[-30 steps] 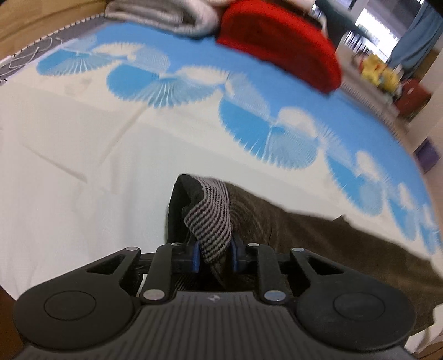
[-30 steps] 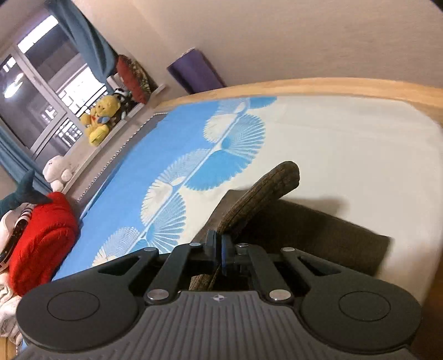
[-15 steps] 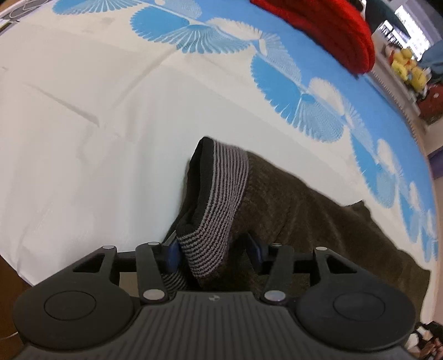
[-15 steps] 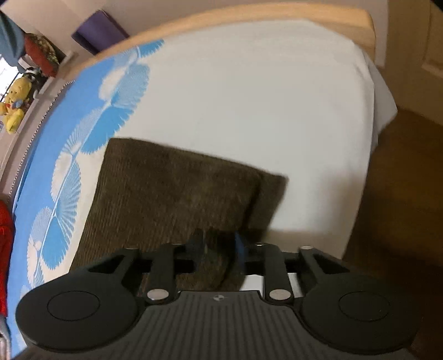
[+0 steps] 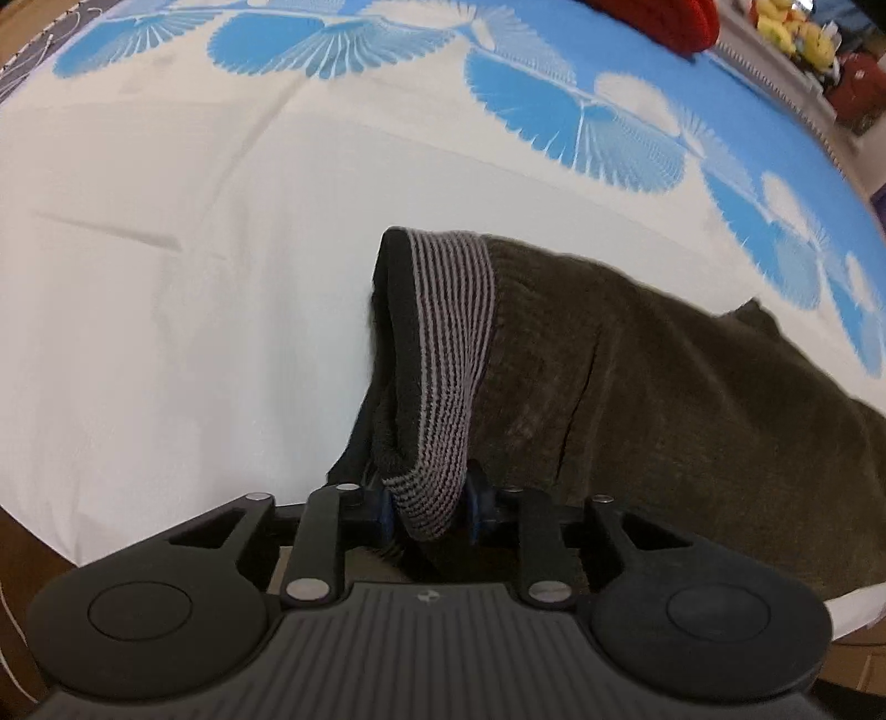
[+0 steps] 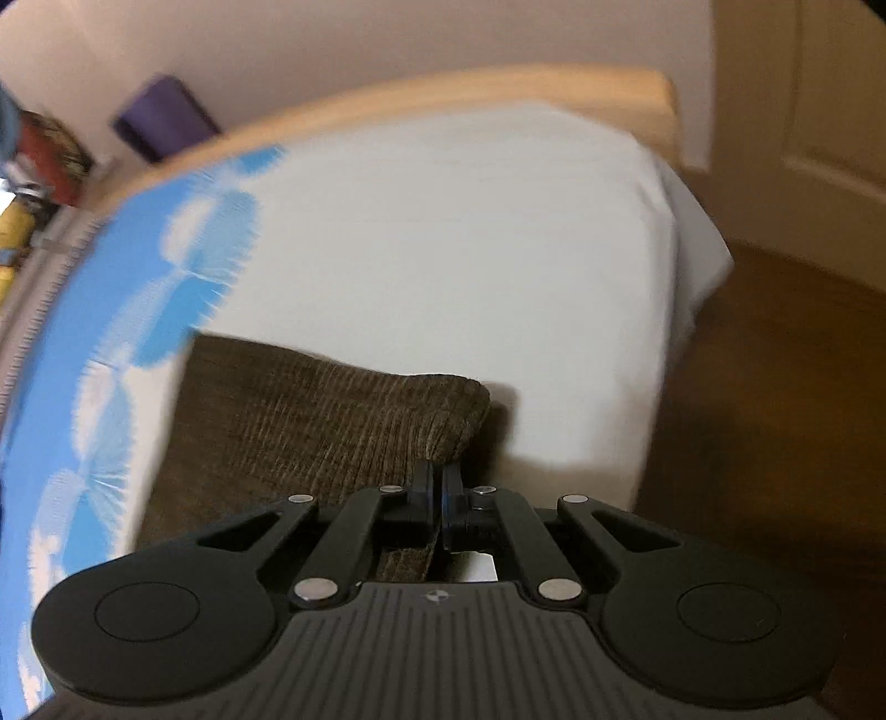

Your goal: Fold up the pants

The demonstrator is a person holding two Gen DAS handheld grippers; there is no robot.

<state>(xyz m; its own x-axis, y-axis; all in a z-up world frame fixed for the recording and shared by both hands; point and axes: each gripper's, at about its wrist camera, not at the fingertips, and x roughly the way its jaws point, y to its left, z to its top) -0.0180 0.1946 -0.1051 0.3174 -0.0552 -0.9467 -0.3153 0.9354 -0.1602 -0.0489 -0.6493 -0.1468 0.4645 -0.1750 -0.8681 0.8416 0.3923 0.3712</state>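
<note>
Dark brown corduroy pants (image 5: 664, 399) lie on a bed with a white and blue fan-patterned sheet (image 5: 194, 249). Their grey-and-black striped waistband (image 5: 448, 354) stands up at the near left. My left gripper (image 5: 429, 507) is shut on the lower end of that waistband. In the right wrist view the pants (image 6: 310, 410) lie near the bed's front edge, with one corner raised. My right gripper (image 6: 440, 498) is shut on that raised corner of the brown fabric.
A red cushion (image 5: 659, 22) and stuffed toys (image 5: 797, 27) are at the far side of the bed. A wooden bed frame (image 6: 443, 94), a purple object (image 6: 163, 116), brown floor (image 6: 775, 415) and a door (image 6: 830, 94) show in the right wrist view.
Both grippers opened half a second ago and have since shut again on the pants. The right gripper now holds a raised corner near the bed's edge; the left holds the waistband.
</note>
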